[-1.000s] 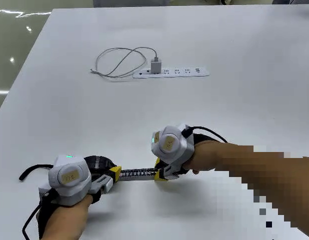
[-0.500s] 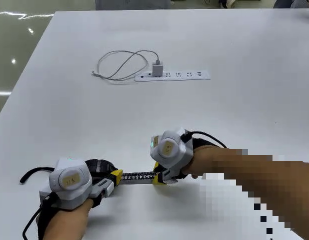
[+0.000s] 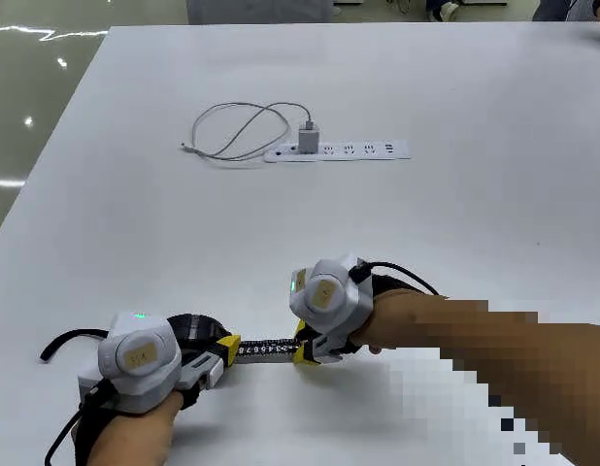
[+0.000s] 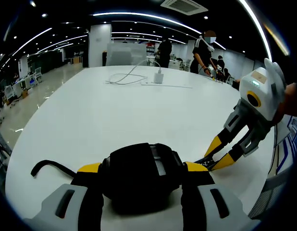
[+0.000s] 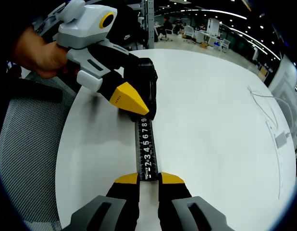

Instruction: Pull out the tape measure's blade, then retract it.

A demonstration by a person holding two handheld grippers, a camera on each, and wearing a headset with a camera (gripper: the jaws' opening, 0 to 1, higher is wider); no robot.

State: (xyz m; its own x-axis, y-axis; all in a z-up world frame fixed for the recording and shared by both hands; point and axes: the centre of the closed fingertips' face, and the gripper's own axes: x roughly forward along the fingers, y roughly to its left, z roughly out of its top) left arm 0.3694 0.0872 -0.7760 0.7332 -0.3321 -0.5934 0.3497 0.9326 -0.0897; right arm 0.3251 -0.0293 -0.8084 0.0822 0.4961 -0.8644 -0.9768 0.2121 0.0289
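Black round tape measure case sits on the white table, clenched in your left tool; your right tool pinches the tip of its short numbered blade, drawn out

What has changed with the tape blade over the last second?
The right tool, shut on the blade tip, has moved a little toward the tape measure case, so less blade shows. The left tool stays shut on the case. The power strip and cable have not moved.
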